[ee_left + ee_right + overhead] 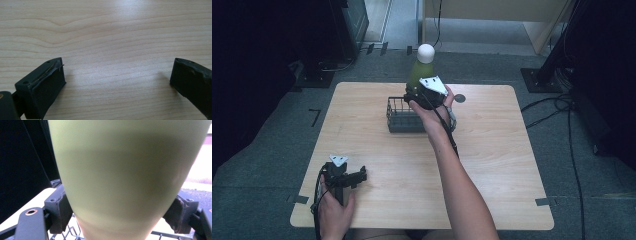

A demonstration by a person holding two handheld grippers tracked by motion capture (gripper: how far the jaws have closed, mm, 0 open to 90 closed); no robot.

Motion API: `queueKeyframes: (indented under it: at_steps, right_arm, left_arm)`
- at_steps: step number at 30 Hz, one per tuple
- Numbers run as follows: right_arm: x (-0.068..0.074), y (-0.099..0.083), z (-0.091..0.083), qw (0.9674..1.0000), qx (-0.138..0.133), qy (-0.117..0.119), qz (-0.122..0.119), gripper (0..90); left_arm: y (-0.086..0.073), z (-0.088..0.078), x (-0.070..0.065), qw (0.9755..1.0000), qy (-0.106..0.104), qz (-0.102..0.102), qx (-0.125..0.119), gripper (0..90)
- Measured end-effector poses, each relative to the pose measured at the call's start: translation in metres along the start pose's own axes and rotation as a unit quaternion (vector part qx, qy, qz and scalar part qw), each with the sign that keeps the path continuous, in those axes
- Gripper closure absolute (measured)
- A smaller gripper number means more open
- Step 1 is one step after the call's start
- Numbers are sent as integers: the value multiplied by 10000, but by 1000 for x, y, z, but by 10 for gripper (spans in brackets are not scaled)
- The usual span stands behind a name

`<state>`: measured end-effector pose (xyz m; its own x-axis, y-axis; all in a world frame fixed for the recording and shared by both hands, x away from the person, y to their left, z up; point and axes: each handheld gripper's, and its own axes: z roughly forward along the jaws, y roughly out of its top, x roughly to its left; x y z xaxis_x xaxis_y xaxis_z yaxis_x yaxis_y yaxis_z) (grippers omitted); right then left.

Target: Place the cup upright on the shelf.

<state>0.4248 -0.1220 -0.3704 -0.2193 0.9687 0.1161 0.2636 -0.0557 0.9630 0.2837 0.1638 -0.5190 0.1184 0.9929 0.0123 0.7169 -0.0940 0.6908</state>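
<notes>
Right gripper (419, 92) clamped on green bottle (419, 70), white cap (426, 52) up, held upright above the far-right part of wire basket (402, 116), at about twelve o'clock from table (492, 165) centre. Left gripper (357, 176) resting near seven o'clock on the table, jaws spread wide, nothing between them.

Judged step: lowering the bottle into the basket. Best done by keeping the bottle vertical, centring its base inside the wire rim before descending, then going down slowly and straight. Letting go only once the base sits on the basket floor; an early release risks a topple against the wires. Left gripper best kept parked, or brought up to steady the basket if it shifts.

High view gives the layout: bottle over basket, small dark disc (460, 98) at one o'clock on the table. Right gripper view gives the grip itself: pads (60, 212) pressed on both sides of the bottle's (125, 182) lower body, basket wires (70, 233) just beneath. Left gripper view gives bare wood grain between open pads (47, 85).
</notes>
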Motion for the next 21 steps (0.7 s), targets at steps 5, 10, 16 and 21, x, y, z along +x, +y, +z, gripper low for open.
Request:
queueKeyframes:
  at_steps: [5,10,16,21]
  right_arm:
    - [-2,-8,7,9998,122,-131,-114,206]
    - [-3,-17,14,9990,270,-218,-292,205]
    - [-4,-29,20,9978,523,-246,-315,205]
    - [-6,-41,24,9969,621,-338,-340,205]
  left_arm:
    - [0,0,0,10000,-4,-7,0,0]
    - [0,0,0,10000,-4,4,9,0]
    - [0,0,0,10000,-5,3,11,0]
    - [0,0,0,10000,-4,5,10,0]
